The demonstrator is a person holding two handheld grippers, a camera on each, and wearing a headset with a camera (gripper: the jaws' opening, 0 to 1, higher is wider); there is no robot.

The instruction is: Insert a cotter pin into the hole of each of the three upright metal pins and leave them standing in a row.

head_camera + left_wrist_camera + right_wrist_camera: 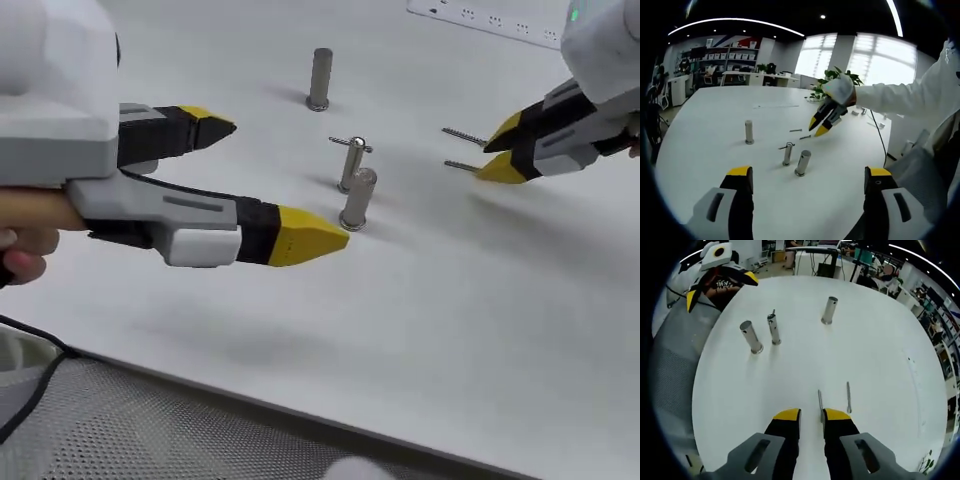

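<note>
Steel cotter pin (820, 400) lies just ahead of the right gripper (811, 414), lengthwise along its narrowly parted, empty jaws

Three upright pins (358, 198), one cottered, two cotters (463, 134) loose

My white surface (480, 330) carries three upright metal pins: the far pin (320, 78) stands apart, while the middle pin (350, 168) and near pin (357, 203) stand close together. To their right, the farther cotter pin (462, 134) and nearer cotter pin (458, 165) lie flat, side by side. A power strip (480, 18) lies at the far edge.
</note>
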